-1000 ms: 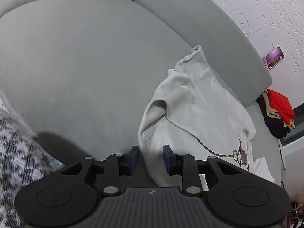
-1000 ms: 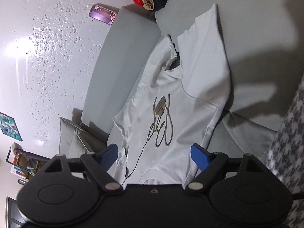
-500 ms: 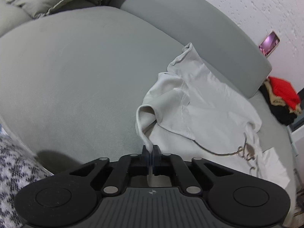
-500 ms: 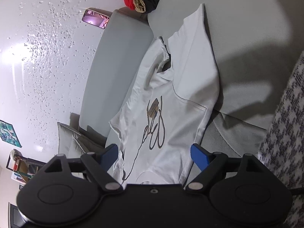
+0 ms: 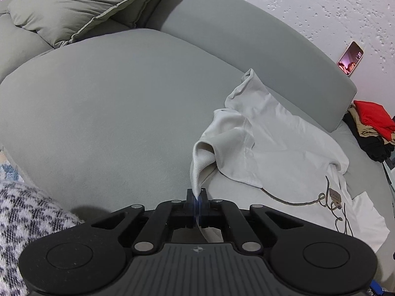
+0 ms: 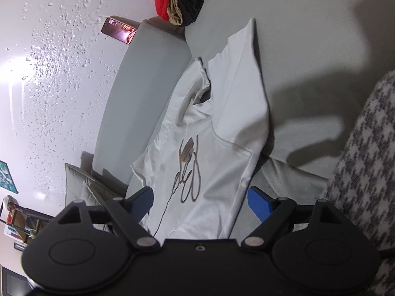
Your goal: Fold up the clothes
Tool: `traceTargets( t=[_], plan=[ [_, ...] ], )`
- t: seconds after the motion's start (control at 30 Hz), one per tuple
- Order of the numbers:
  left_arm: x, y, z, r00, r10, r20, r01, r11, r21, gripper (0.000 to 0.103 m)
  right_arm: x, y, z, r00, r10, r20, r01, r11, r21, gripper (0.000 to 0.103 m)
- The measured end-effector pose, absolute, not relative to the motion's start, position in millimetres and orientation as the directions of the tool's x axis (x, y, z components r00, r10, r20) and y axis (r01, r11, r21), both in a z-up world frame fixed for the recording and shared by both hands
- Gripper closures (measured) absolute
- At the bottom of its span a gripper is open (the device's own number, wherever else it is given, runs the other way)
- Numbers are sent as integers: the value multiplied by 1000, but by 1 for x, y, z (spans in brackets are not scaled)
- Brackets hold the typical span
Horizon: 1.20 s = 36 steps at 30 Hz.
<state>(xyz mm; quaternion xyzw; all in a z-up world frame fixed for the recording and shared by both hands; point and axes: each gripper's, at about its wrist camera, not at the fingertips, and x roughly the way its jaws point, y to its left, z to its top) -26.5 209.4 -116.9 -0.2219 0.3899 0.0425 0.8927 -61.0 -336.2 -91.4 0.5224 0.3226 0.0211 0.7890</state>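
While the white T-shirt with a brown line drawing (image 5: 291, 148) lies spread on the grey fabric sofa (image 5: 111, 113), the left claw (image 5: 196, 201) is squeezed tight on the shirt's sleeve edge. The right claw (image 6: 201, 201) is wide open over the shirt's bottom part, holding nothing.

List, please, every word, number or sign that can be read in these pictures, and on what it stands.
None can be read.
The dark looping print on the white T-shirt: a drawn line, no letters made out.
The phone screen: too blurred.
The wall picture: too small.
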Motion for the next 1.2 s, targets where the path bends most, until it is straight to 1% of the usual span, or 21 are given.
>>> traceTargets(
  t=[0.2,0.23,0.27,0.3,0.33,0.37,0.5,0.57,0.67,0.7,0.77,0.8,0.83,1.07,1.13,1.17,1.2],
  plan=[
    [-25,211,-121,683,-122,-720,-243,892,-382,101,-63,-344,-97,797,340,-500,337,437,834,20],
    [-25,212,-123,682,-128,-720,-241,890,-387,101,-63,-345,-98,799,330,-503,342,438,831,21],
    [-25,213,-124,680,-134,-720,-240,888,-392,100,-62,-347,-99,800,322,-506,346,440,828,23],
    [-24,214,-125,677,-141,-723,-242,884,-399,98,-62,-348,-100,801,317,-508,349,443,826,27],
    [-23,214,-127,673,-147,-724,-244,881,-406,98,-61,-350,-102,801,312,-511,353,443,824,35],
    [-23,215,-128,672,-153,-725,-245,877,-413,95,-59,-352,-104,799,311,-515,359,440,823,39],
    [-21,215,-130,674,-165,-720,-240,873,-425,84,-52,-357,-114,795,310,-522,371,432,822,45],
    [-21,214,-131,672,-168,-721,-232,877,-421,82,-45,-356,-118,784,308,-538,376,454,808,45],
    [-19,213,-132,673,-165,-721,-232,879,-417,82,-33,-348,-125,769,293,-568,368,523,769,45],
    [-19,214,-132,672,-167,-722,-231,878,-419,82,-30,-345,-126,777,280,-564,348,556,755,44],
    [-19,215,-132,672,-170,-721,-230,877,-422,82,-26,-343,-128,799,252,-546,323,585,744,43],
    [-20,215,-132,672,-171,-720,-231,876,-424,82,-25,-344,-129,812,251,-528,310,580,753,40],
    [-20,215,-132,673,-172,-720,-232,874,-426,82,-23,-345,-129,818,260,-512,294,576,763,39],
    [-19,216,-132,673,-176,-718,-235,870,-434,79,-14,-360,-144,834,335,-438,259,463,848,38],
    [-19,217,-132,674,-181,-716,-236,866,-441,78,-11,-359,-146,835,339,-434,255,461,850,38],
    [-19,217,-132,675,-185,-714,-235,863,-446,79,-9,-358,-146,835,337,-435,253,466,848,39],
    [-20,216,-131,679,-192,-709,-225,864,-450,86,-9,-356,-145,836,338,-432,249,469,847,43]
  ],
)
